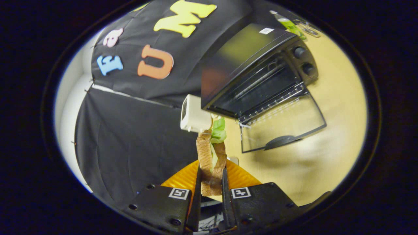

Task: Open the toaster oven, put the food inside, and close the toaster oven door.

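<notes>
My gripper [211,181] is shut on a sandwich [210,156], brown bread with green lettuce sticking out at its far end, held upright between both fingers and lifted off the table. Beyond it and to the right stands the black toaster oven [254,68], seen tilted. Its glass door [282,122] hangs fully open, handle [281,142] at the outer edge, and the wire rack [264,85] shows inside the dark cavity. Two knobs [303,60] sit on the oven's right panel.
A white boxy appliance [193,116] stands just beyond the sandwich, left of the oven. A green bottle [289,24] lies behind the oven. The pale wooden table [336,107] stretches right of the open door. Black cloth wall rises to the left.
</notes>
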